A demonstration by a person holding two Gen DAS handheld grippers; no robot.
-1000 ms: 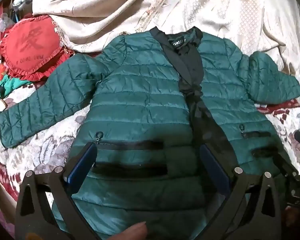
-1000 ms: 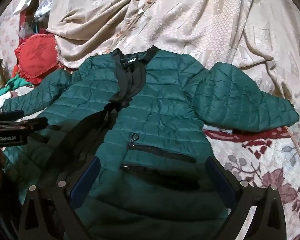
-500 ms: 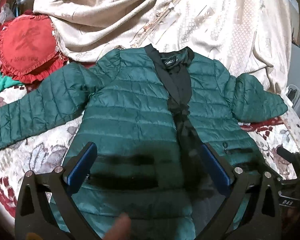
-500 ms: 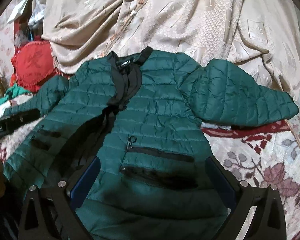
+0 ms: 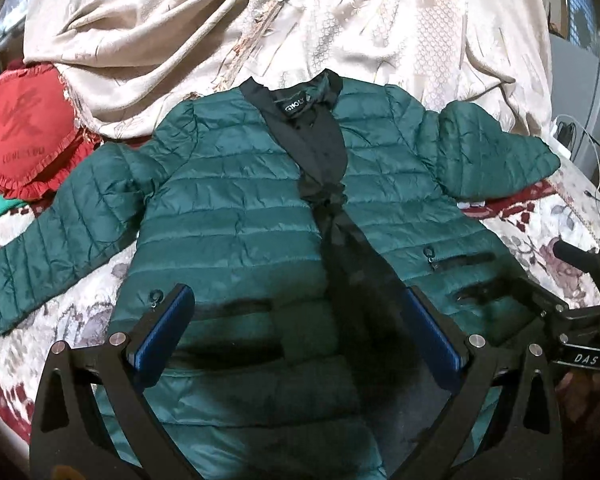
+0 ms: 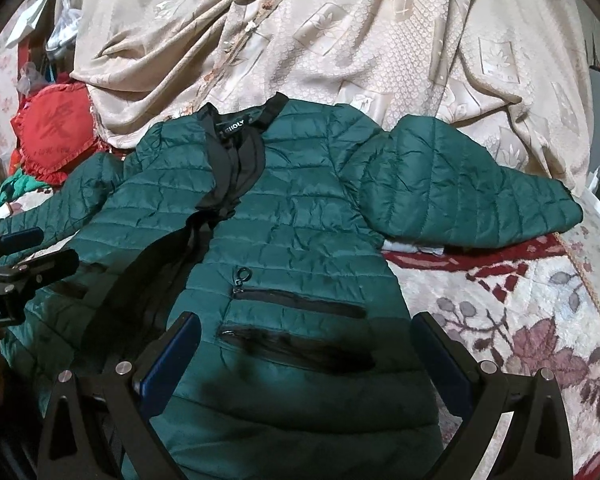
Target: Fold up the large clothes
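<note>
A dark green quilted jacket (image 5: 236, 208) with black trim lies front up and spread flat on a bed, collar away from me. Its sleeves (image 5: 60, 232) stretch out to both sides. My left gripper (image 5: 296, 320) is open and empty, held above the jacket's lower left front. My right gripper (image 6: 304, 344) is open and empty above the lower right front, over the pocket zips (image 6: 300, 300). The right sleeve (image 6: 460, 200) lies out to the right. Each gripper shows at the edge of the other's view.
A crumpled beige bedspread (image 5: 260, 24) is piled behind the collar. A red frilled cushion (image 5: 20, 136) lies at the far left. The floral bed cover (image 6: 520, 320) shows to the right of the jacket. Cables and a plug (image 5: 572, 132) sit at the far right edge.
Both grippers have pulled back and up from the jacket, so more of it and the bedspread is in view. The jacket lies as before.
</note>
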